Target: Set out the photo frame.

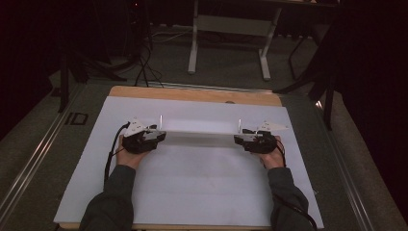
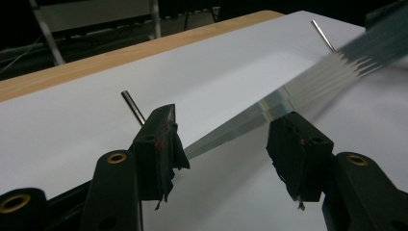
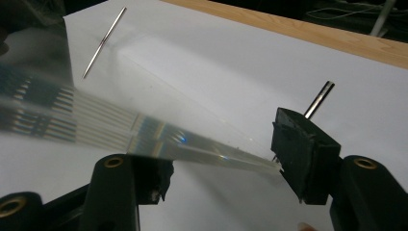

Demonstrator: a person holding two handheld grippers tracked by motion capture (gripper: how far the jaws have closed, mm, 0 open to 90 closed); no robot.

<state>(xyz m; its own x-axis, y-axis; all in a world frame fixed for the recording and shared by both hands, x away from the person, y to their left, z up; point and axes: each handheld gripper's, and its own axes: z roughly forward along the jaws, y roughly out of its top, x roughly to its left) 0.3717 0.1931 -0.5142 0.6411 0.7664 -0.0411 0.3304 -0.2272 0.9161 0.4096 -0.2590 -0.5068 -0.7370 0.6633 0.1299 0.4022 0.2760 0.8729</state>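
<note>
A long clear plastic strip (image 1: 201,138) lies across the white board (image 1: 192,192), in front of two thin upright metal pins (image 1: 160,120) (image 1: 239,124). My left gripper (image 1: 155,135) is at its left end. There the strip's end (image 2: 226,132) spans from one pad (image 2: 161,144) to the other, touching both. My right gripper (image 1: 243,139) is at the right end with its jaws wide apart. That end of the strip (image 3: 202,156) lies over the left pad and just meets the right pad (image 3: 296,144), without a visible squeeze.
The white board sits on a wooden table (image 1: 192,94), whose bare edge shows at the back. One pin (image 2: 133,107) stands just behind my left gripper's jaw, another (image 3: 318,100) behind the right one's. A desk frame (image 1: 231,29) stands on the floor beyond.
</note>
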